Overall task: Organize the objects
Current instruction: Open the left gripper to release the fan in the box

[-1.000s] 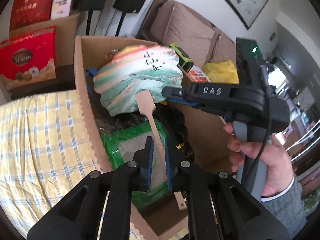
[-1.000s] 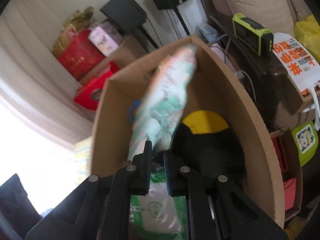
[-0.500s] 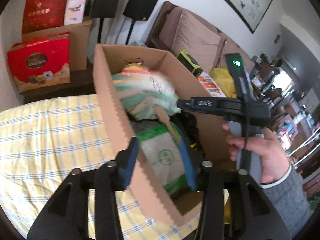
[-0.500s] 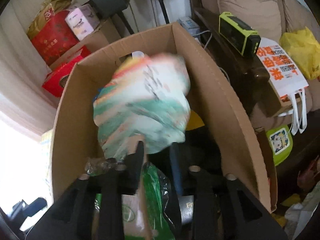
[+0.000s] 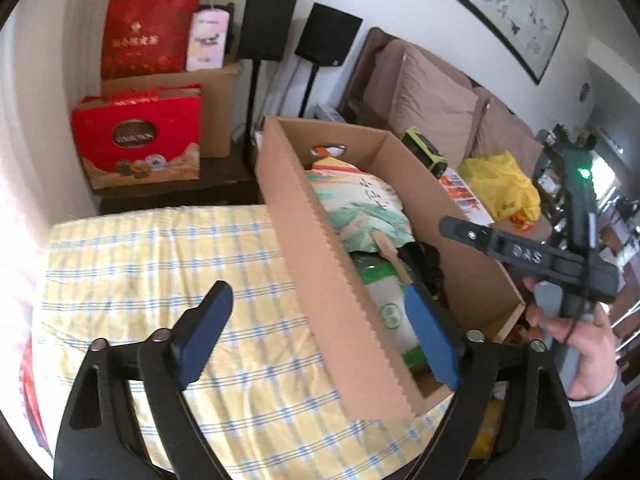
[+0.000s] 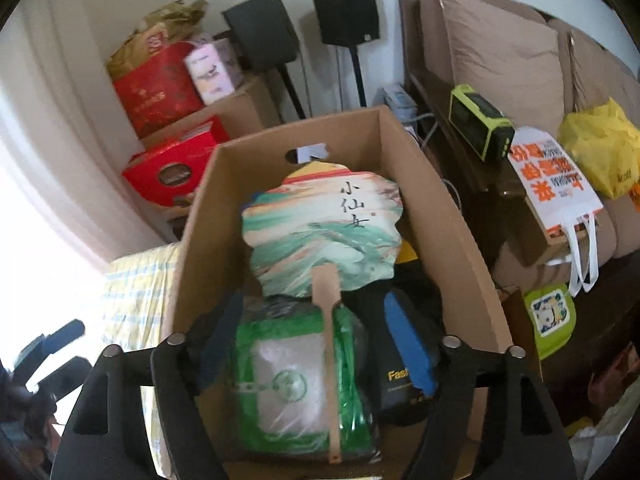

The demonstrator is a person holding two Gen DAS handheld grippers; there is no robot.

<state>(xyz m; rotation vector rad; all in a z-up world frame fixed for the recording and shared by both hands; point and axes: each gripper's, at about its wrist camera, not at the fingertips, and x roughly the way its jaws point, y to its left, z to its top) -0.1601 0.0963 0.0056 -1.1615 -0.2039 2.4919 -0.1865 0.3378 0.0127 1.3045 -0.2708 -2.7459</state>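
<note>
A cardboard box (image 5: 316,264) stands on a yellow checked cloth (image 5: 160,280). In it a painted paper fan (image 6: 324,232) lies flat on a green packet (image 6: 288,384), beside a black item (image 6: 400,380). My right gripper (image 6: 314,320) hangs above the fan's wooden handle, its jaws opening and the pads off the handle. My left gripper (image 5: 316,300) is also opening. It straddles the box's near wall in the picture without touching it. In the left wrist view a hand (image 5: 580,340) holds the right gripper (image 5: 452,228) over the box.
Red gift boxes (image 5: 136,140) and a carton stand at the back left, two black speakers (image 5: 296,28) on stands behind the box. A sofa (image 6: 500,48) with a yellow bag (image 6: 600,144), a green radio (image 6: 480,120) and a white tote (image 6: 556,184) lies to the right.
Both grippers were shut at the fan's handle and have opened wide. They have drawn back and up from the box, and the fan has dropped flat onto the contents.
</note>
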